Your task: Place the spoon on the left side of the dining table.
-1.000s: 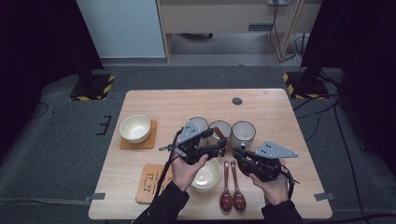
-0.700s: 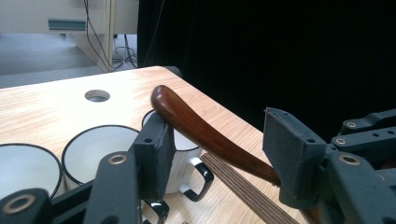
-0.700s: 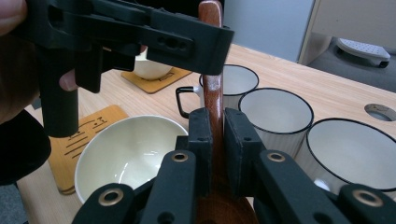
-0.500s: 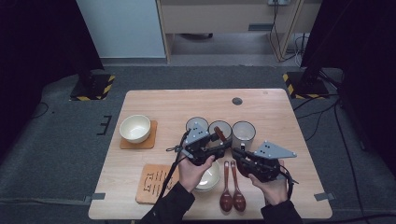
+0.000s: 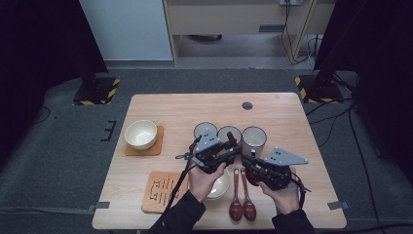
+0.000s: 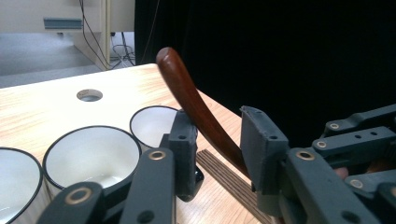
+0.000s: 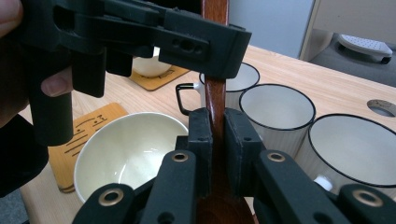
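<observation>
Spoon in hand: a dark wooden spoon (image 7: 215,100) stands upright above the table (image 5: 292,117), passed between both grippers, near the front edge.
Right gripper (image 7: 217,140): we see its jaws pressed tight on the spoon's handle, low down near the bowl end.
Left gripper (image 6: 217,149): its jaws have just been closing around the handle higher up; the handle rests against one pad, and a gap shows beside the other.
Nearby: three white mugs (image 5: 230,135) in a row just behind the grippers, a cream bowl (image 7: 126,149) below them, two more spoons (image 5: 242,207) lying flat on the table.
Further left: another bowl (image 5: 140,134) on a coaster (image 5: 157,146).
</observation>
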`<state>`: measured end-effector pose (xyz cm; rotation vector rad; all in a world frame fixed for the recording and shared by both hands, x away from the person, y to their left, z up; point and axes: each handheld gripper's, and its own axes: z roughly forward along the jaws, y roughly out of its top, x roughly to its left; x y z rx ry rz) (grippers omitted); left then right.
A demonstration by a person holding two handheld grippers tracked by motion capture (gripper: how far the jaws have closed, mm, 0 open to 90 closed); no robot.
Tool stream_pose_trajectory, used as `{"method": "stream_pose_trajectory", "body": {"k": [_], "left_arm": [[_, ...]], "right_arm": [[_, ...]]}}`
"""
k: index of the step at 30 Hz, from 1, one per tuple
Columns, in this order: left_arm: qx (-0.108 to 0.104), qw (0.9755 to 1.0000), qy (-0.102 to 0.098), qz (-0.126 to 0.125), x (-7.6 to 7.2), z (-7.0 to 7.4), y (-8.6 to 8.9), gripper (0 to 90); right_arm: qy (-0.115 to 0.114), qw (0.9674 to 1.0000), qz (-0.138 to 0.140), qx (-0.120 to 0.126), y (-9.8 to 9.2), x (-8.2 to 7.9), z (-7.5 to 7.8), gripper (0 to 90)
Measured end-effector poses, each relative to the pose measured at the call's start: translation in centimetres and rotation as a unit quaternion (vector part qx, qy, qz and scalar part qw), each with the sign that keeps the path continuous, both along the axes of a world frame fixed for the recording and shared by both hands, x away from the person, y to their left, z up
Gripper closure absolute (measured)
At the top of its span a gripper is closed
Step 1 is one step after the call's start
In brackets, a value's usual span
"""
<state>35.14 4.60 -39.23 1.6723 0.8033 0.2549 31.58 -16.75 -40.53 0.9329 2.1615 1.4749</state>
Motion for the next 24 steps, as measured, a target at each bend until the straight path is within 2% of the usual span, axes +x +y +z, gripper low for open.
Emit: {"method": "stream_pose_trajectory", "body": {"k": [9, 16, 24], "left_arm": [[-0.005, 1.0, 0.004, -0.007, -0.1, 0.07, -0.05, 71.3], [-0.004, 0.9999, -0.002, -0.009, -0.38, 0.37, -0.2, 74.1], [-0.012, 0.9998, 0.0, -0.014, -0.62, 0.51, -0.16, 77.7]], "right_arm": [[0.0, 1.0, 0.001, -0.003, 0.11, 0.02, -0.08, 81.6], [-0.002, 1.0, 0.003, -0.002, 0.1, 0.01, -0.07, 81.6], [-0.003, 1.0, 0.009, -0.002, 0.18, 0.0, -0.11, 81.4]]}}
